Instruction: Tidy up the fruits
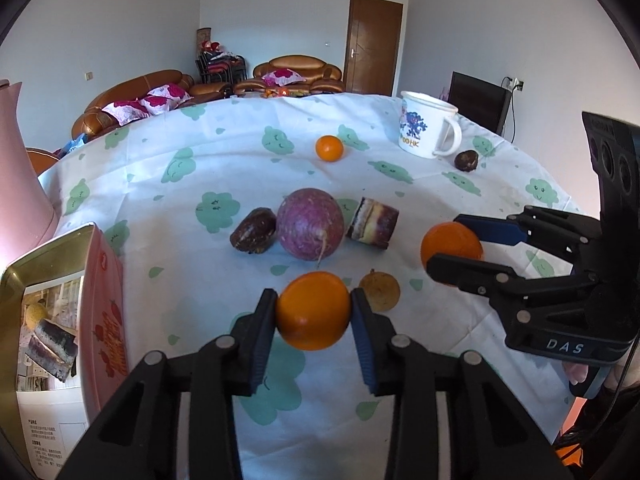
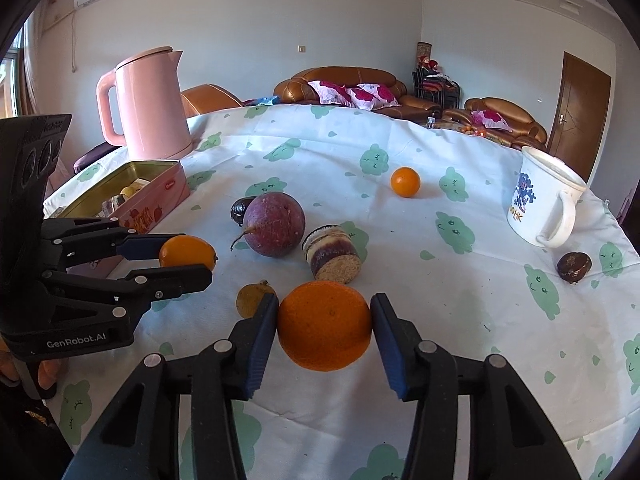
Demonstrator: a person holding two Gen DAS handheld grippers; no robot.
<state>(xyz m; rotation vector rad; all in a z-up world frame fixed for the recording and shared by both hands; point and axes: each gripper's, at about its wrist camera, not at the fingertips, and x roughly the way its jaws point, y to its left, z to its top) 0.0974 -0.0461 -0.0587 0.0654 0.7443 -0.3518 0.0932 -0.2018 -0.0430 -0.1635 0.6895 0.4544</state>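
Orange fruit sits squarely between each gripper's jaws: left gripper (image 1: 313, 310) clamps the smaller orange (image 1: 313, 311), right gripper (image 2: 324, 326) clamps the larger orange (image 2: 325, 326), tin (image 1: 60, 264) lying left of both

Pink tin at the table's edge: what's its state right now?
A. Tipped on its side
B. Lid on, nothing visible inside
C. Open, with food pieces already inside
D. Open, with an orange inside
C: the pink tin stands open and upright, and pieces of food show inside it in both views, none of them an orange.
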